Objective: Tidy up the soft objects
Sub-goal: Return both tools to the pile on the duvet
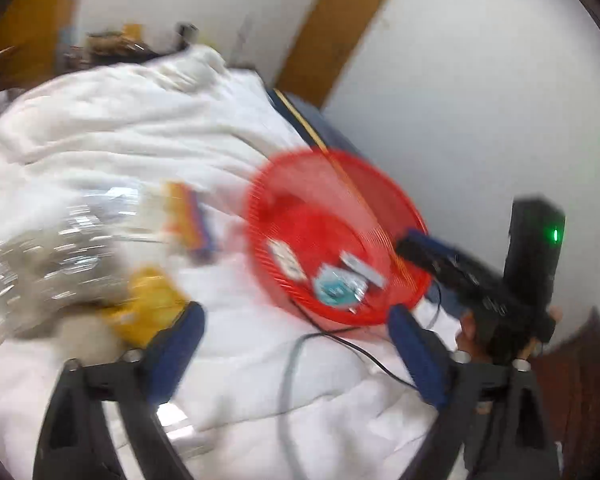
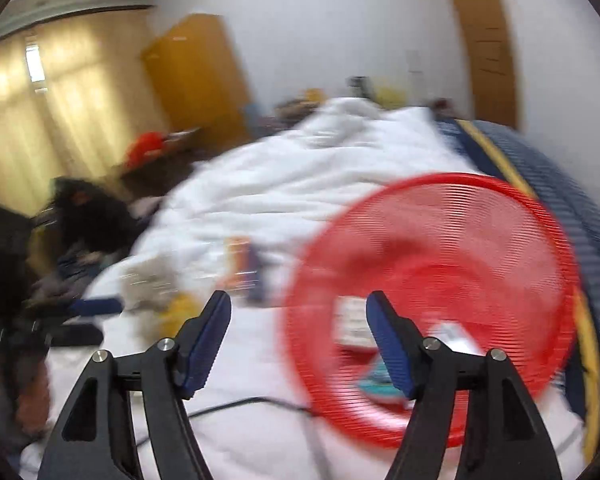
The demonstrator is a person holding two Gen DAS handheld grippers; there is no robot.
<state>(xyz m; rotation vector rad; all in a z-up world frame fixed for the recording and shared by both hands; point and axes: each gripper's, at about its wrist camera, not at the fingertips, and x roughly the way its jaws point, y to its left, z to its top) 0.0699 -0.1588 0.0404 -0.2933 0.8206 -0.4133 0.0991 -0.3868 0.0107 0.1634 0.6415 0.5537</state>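
A red mesh basket [image 1: 336, 208] [image 2: 452, 240] lies on the white duvet [image 1: 120, 128] and holds a few small packets, one teal [image 1: 336, 289] and one white [image 1: 285, 257]. Left of it lie a crinkled clear bag with something grey [image 1: 48, 264], a yellow packet [image 1: 150, 304] and an orange-and-blue packet [image 1: 190, 220] [image 2: 244, 264]. My left gripper [image 1: 296, 324] is open and empty above the duvet, near the basket's front rim. My right gripper [image 2: 298, 304] is also open and empty, its right finger over the basket. Both views are blurred.
A black cable [image 1: 364, 354] and a grey cable [image 1: 288, 380] run across the duvet. The blue mattress edge with a yellow stripe [image 2: 512, 176] meets the white wall [image 1: 480, 100]. A hand [image 1: 468, 334] holds a black housing with a green light [image 1: 536, 240]. Dark clutter [image 2: 88, 216] lies left.
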